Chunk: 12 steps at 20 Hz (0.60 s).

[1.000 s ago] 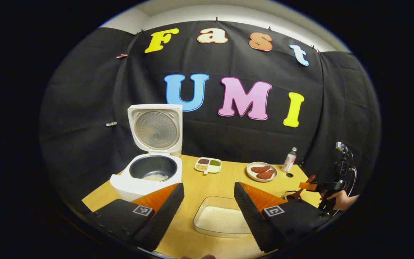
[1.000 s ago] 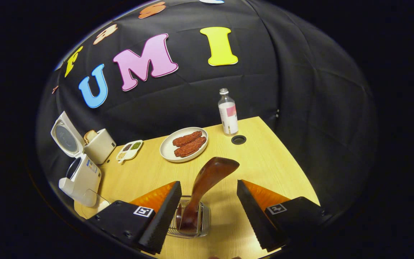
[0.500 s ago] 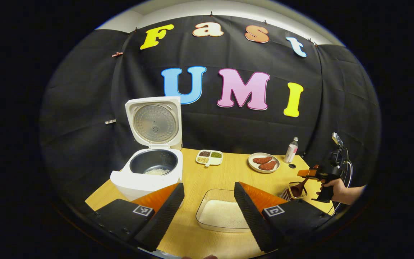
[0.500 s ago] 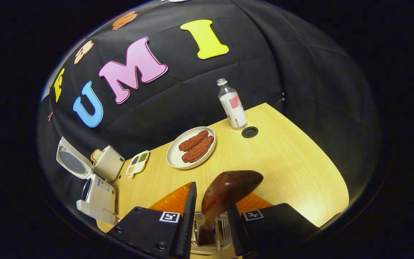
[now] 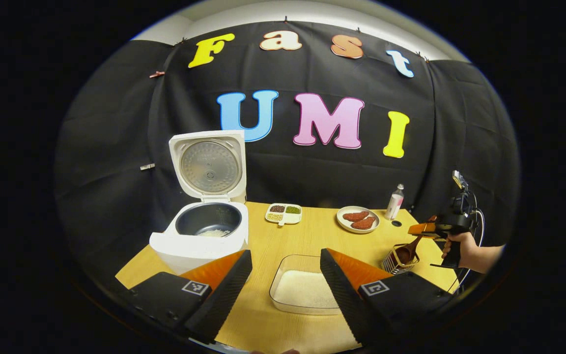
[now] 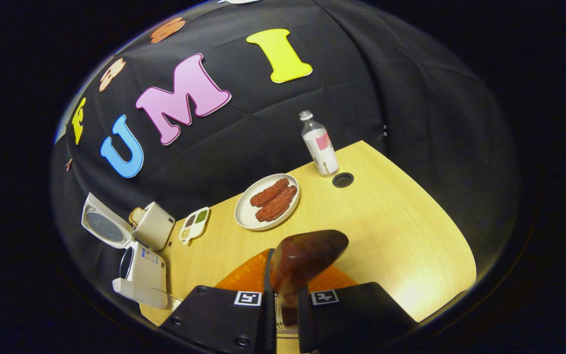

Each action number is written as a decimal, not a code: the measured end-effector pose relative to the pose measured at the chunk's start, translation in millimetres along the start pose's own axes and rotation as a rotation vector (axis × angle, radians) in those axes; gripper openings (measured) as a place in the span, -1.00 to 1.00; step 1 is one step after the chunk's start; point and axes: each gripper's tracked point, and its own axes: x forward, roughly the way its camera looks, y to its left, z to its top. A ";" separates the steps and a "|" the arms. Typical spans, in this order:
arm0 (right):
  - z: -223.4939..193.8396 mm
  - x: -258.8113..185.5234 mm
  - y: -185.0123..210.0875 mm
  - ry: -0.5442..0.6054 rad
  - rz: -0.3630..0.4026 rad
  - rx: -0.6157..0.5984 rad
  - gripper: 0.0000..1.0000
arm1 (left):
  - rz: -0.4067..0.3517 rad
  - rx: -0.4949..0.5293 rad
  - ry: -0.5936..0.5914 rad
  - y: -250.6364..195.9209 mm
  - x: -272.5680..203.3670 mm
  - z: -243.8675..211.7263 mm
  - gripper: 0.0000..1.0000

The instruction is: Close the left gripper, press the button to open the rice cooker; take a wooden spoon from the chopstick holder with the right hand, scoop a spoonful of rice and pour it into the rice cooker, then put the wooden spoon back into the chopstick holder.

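Pale wooden tabletop (image 5: pixel 307 236) is stretching out under both of my grippers, with black cloth hanging behind it. I am pinching the dark brown wooden spoon (image 6: pixel 302 258) by its handle with my right gripper (image 6: pixel 283 309), both fingers pressing on it; the spoon is standing in the wire chopstick holder (image 5: pixel 398 260) near the table's right edge, and in the left gripper view my hand (image 5: pixel 462 248) is gripping that tool just above the holder. My left gripper (image 5: pixel 285 290) is hovering with its fingers spread wide apart, gripping nothing. Between those fingers the clear rectangular tray of white rice (image 5: pixel 305 290) is lying on the table. To its left the white rice cooker (image 5: pixel 199 238) is sitting with its lid (image 5: pixel 208 164) standing upright and a little rice showing in the dark inner pot. Farther back, a small divided dish of grains (image 5: pixel 283 214), a white plate with reddish-brown pieces (image 6: pixel 268 200) and a clear bottle with a pink label (image 6: pixel 318 145) are resting near the cloth.
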 end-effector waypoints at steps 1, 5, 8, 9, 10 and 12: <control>7.6 -5.2 4.0 -0.014 0.001 -0.003 -0.57 | -0.003 -0.002 -0.002 3.6 -0.4 -1.2 0.92; 35.8 -31.2 21.1 -0.075 -0.013 -0.031 -0.57 | 0.000 -0.023 0.003 25.3 -8.4 -10.9 0.92; 41.8 -56.1 44.8 -0.077 -0.002 -0.008 -0.57 | -0.012 -0.097 0.001 40.7 -13.9 -10.3 0.92; 40.9 -64.7 51.8 -0.073 -0.002 -0.001 -0.57 | -0.012 -0.105 -0.007 47.8 -14.6 -7.6 0.92; 40.4 -71.7 59.2 -0.074 -0.004 0.003 -0.57 | -0.012 -0.107 -0.016 55.5 -14.7 -7.4 0.92; 38.0 -84.8 80.7 -0.074 0.010 -0.002 -0.56 | -0.011 -0.107 -0.033 71.1 -15.5 -5.3 0.92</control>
